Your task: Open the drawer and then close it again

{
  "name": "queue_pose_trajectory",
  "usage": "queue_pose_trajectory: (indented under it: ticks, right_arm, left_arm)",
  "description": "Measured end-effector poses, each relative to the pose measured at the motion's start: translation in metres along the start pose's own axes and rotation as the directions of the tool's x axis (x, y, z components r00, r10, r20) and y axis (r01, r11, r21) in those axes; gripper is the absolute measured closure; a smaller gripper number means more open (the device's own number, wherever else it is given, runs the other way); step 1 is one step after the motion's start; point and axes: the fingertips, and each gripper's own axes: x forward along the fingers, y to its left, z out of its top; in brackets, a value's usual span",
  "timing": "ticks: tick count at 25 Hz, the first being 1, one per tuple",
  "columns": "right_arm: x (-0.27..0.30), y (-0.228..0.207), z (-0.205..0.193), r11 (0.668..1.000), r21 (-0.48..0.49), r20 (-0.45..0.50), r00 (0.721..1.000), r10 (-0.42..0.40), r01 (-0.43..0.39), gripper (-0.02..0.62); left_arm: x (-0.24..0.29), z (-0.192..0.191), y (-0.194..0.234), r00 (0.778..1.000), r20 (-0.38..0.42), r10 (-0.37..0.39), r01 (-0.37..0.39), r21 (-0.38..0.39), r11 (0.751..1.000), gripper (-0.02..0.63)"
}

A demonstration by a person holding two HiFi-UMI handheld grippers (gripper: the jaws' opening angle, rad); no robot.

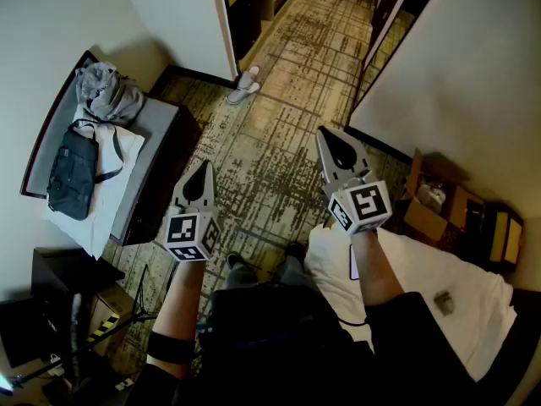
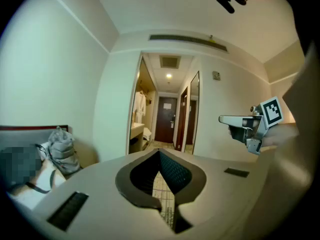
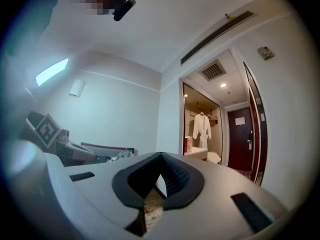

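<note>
I cannot pick out a drawer in any view. In the head view both grippers are held side by side above the patterned carpet (image 1: 270,159), pointing away from me. My left gripper (image 1: 202,167) has its jaws together with nothing between them; in its own view the left gripper (image 2: 159,152) points toward the hallway door. My right gripper (image 1: 326,134) is shut and empty too, and in the right gripper view it (image 3: 161,155) faces the wall beside the bathroom opening. Each gripper also shows from the side in the other's view: the right gripper (image 2: 226,119) and the left gripper (image 3: 80,151).
A low bench (image 1: 161,121) stands against the left wall with a grey bag (image 1: 108,93) and a black bag (image 1: 72,174) on it. A pair of slippers (image 1: 244,85) lies by the doorway. A white-covered bed (image 1: 439,277) and an open cardboard box (image 1: 429,200) are to the right.
</note>
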Motion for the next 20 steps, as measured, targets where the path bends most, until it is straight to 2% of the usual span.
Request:
queue_pose_trajectory:
  ticks: [5, 9, 12, 20]
  right_arm:
    - [0.007, 0.058, -0.054, 0.996, 0.076, -0.150, 0.987, 0.065, -0.054, 0.595]
    - [0.014, 0.103, -0.086, 0.986, 0.114, -0.240, 0.959, 0.150, -0.125, 0.595]
    - [0.025, 0.127, -0.092, 0.979, 0.130, -0.251, 0.950, 0.188, -0.159, 0.595]
    - [0.064, 0.190, -0.098, 0.961, 0.140, -0.250, 0.931, 0.267, -0.238, 0.595]
  left_arm:
    - [-0.042, -0.019, 0.049, 0.995, -0.008, 0.102, -0.101, 0.084, 0.991, 0.606]
    - [-0.068, -0.037, 0.079, 0.984, -0.033, 0.173, -0.169, 0.085, 0.982, 0.606]
    - [-0.081, -0.043, 0.101, 0.977, -0.039, 0.210, -0.207, 0.058, 0.977, 0.606]
    - [-0.115, -0.055, 0.153, 0.966, -0.056, 0.254, -0.251, 0.063, 0.966, 0.606]
